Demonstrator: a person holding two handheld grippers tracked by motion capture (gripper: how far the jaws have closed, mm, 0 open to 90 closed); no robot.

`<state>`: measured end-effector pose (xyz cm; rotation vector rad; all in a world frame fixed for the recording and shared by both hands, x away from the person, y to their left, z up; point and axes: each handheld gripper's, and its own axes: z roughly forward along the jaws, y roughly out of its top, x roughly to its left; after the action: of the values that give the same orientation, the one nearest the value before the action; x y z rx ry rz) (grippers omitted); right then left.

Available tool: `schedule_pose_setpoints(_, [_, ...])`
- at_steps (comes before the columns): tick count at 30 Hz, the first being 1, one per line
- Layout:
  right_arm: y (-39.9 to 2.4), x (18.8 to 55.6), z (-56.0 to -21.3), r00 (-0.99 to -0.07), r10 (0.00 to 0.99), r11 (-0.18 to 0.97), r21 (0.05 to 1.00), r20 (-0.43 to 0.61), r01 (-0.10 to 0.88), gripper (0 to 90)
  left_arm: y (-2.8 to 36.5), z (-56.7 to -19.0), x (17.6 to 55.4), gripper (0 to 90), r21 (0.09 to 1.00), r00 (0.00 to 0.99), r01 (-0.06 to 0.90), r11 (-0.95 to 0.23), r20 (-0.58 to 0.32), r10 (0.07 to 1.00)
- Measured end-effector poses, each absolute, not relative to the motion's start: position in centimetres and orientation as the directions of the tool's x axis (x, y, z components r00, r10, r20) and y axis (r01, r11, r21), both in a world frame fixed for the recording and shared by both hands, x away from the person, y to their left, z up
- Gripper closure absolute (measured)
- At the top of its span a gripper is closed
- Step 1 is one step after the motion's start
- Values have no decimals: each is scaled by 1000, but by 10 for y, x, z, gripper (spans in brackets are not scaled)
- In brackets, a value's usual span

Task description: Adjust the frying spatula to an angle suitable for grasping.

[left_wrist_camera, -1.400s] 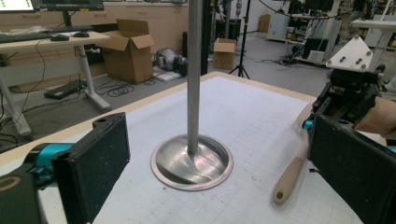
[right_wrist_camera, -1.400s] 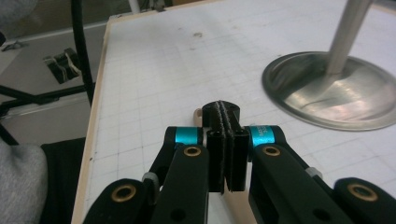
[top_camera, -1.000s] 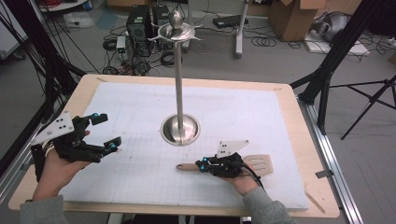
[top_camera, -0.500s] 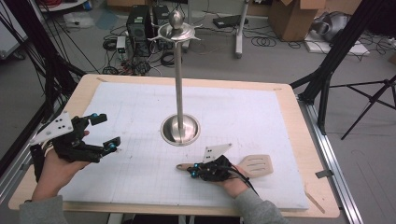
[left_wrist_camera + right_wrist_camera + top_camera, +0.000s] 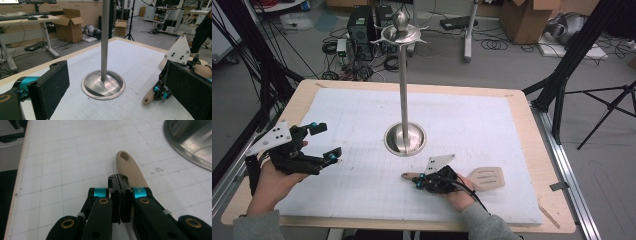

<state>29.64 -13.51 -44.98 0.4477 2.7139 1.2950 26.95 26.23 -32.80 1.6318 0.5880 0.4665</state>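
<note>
The wooden spatula [image 5: 472, 178] beside the metal stand [image 5: 405, 139] looks light and stiff; the right gripper [image 5: 418, 181], jaws together, rests over its handle, the best hold.

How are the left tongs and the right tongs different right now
The left tongs stand wide open with nothing between the jaws, held above the mat; the right tongs are shut, jaws pressed together. The left ones are apart from any object, near the table's left edge; the right ones are low over the wooden spatula, above its handle. Both are black with blue accents and hand-held.
</note>
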Motion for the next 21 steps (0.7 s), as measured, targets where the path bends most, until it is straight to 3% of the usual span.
schedule_pose_setpoints(21, [-157, 316, -449, -879, 475, 539, 777, 36, 324, 900, 270, -327, 263, 63, 991, 775, 106, -82, -30, 632])
